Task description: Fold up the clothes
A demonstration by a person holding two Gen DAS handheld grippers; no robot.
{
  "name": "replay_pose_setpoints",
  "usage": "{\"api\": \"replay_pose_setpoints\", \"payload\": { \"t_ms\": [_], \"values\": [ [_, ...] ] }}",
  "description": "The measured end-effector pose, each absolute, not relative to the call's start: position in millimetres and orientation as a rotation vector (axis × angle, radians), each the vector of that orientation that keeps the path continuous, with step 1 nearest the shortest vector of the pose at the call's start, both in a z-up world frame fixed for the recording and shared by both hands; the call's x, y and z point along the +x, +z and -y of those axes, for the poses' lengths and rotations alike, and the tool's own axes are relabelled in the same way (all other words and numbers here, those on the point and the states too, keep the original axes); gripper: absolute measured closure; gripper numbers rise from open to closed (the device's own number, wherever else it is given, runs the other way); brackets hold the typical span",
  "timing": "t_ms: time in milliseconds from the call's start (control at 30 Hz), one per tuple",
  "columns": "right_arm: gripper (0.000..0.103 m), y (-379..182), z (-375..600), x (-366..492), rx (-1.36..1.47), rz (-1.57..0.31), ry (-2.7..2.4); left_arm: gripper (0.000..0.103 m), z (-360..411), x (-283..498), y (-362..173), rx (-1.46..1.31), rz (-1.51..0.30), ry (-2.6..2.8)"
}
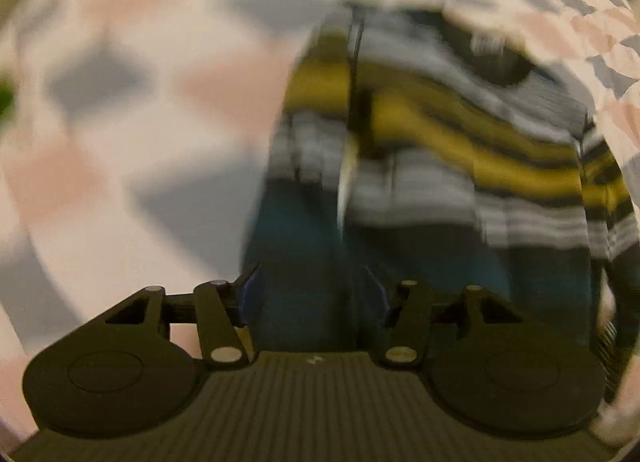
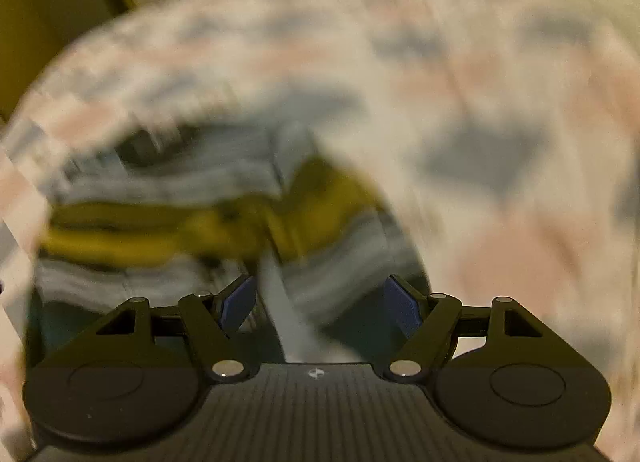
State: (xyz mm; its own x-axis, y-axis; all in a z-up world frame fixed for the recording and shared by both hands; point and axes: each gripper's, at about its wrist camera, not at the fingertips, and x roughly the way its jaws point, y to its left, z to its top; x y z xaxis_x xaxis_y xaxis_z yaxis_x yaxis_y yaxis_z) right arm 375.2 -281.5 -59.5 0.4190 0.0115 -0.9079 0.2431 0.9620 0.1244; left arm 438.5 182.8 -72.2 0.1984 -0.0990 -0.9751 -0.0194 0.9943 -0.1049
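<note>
A striped garment (image 1: 440, 149) with grey, white, yellow and teal bands lies on a patterned bedspread (image 1: 120, 101). Both views are blurred by motion. My left gripper (image 1: 312, 294) hovers over the teal hem with its blue pads (image 1: 250, 294) spread wide apart and nothing between them. In the right wrist view the same garment (image 2: 160, 221) lies left of centre on the bedspread (image 2: 500, 141). My right gripper (image 2: 320, 302) is over its lower edge, its blue pads (image 2: 402, 304) spread wide apart. A pale fold of cloth (image 2: 288, 314) runs between the pads without being pinched.
The pink, grey and white bedspread fills most of both views. A dark wall or furniture edge (image 2: 60, 1) shows at the upper left of the right wrist view. A green patch (image 1: 6, 97) sits at the far left edge of the left wrist view.
</note>
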Motion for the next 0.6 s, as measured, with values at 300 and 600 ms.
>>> {"api": "replay_pose_setpoints", "payload": {
  "t_ms": [300,600],
  "values": [
    [0.019,-124,295,255,0.376,-1.372,-0.269,0.034,-197,371,-128,-0.281,-1.532,0.080],
    [0.093,-106,291,254,0.197,-1.363,-0.196,0.092,-189,381,-92,0.140,-1.427,0.014]
  ]
}}
